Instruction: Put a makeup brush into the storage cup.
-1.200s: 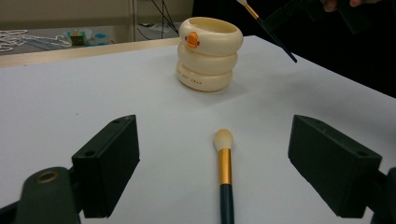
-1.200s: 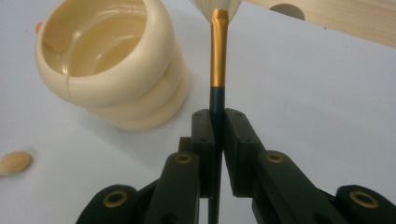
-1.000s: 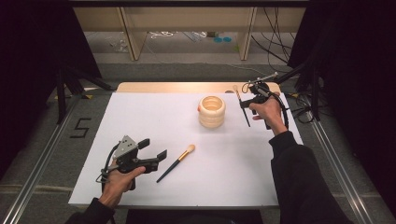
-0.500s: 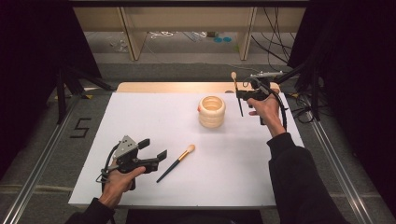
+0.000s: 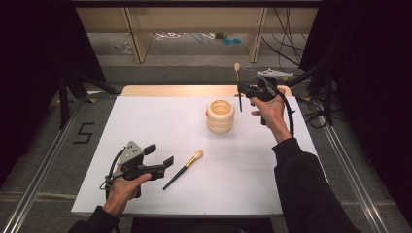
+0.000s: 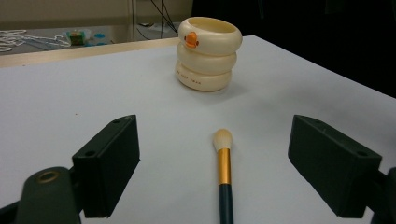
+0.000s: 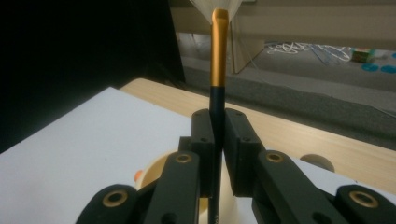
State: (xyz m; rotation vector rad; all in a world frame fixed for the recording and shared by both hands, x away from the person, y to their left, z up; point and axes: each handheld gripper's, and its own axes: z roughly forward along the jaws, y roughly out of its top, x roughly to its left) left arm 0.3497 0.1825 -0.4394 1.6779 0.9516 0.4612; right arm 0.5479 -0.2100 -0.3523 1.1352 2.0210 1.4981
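Over the last second the right gripper (image 5: pixel 241 90) has turned the brush (image 5: pixel 238 82) it carries from a slant to upright, bristles up and handle down, and drifted left until it hangs in the air just right of the holder (image 5: pixel 220 115); its jaws are closed tight on the dark handle. That suggests the brush is lined up to be lowered handle-first into the holder's open top. The left gripper (image 5: pixel 161 156) has not moved: it rests low over the white surface (image 5: pixel 291 160), jaws wide apart and empty, with the second brush (image 5: pixel 184 169) lying flat just ahead of them.
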